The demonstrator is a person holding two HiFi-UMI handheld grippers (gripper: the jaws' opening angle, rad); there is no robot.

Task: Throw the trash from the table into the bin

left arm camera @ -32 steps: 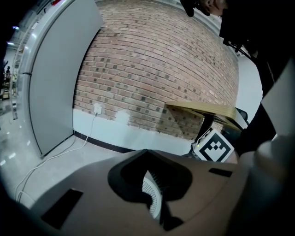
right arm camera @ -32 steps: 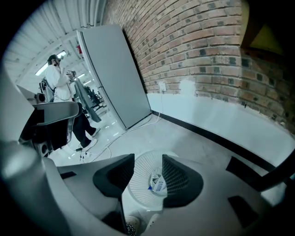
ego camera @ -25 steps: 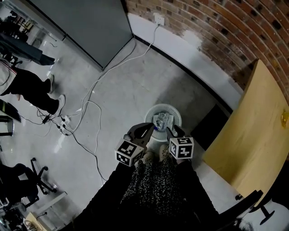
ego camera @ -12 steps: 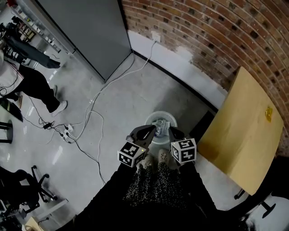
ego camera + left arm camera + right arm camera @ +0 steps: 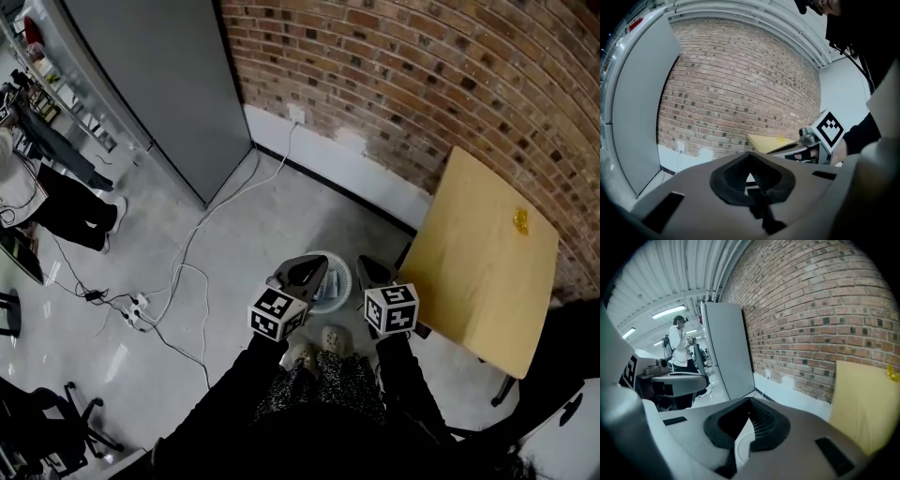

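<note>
The white mesh bin [image 5: 337, 278] stands on the floor just ahead of my feet, with some trash dimly visible inside. Both grippers hover above it. My left gripper [image 5: 313, 266] is over its left rim, jaws shut and empty; in its own view the left gripper [image 5: 751, 156] shows only wall through the gap. My right gripper [image 5: 367, 268] is over the right rim, also shut with nothing held, and past the right gripper [image 5: 750, 402] the bin [image 5: 759, 425] shows. A small yellow scrap [image 5: 520, 221] lies on the wooden table [image 5: 473, 267] to the right.
A brick wall [image 5: 441, 84] runs behind the table. A grey cabinet [image 5: 155, 84] stands at the left, with cables and a power strip [image 5: 136, 305] on the floor. A person [image 5: 47, 202] stands far left, and office chairs [image 5: 37, 422] sit at the lower left.
Both grippers have lifted up from the bin's mouth, and the right one's jaws have shut. The head view has swung so that more of the table and brick wall shows.
</note>
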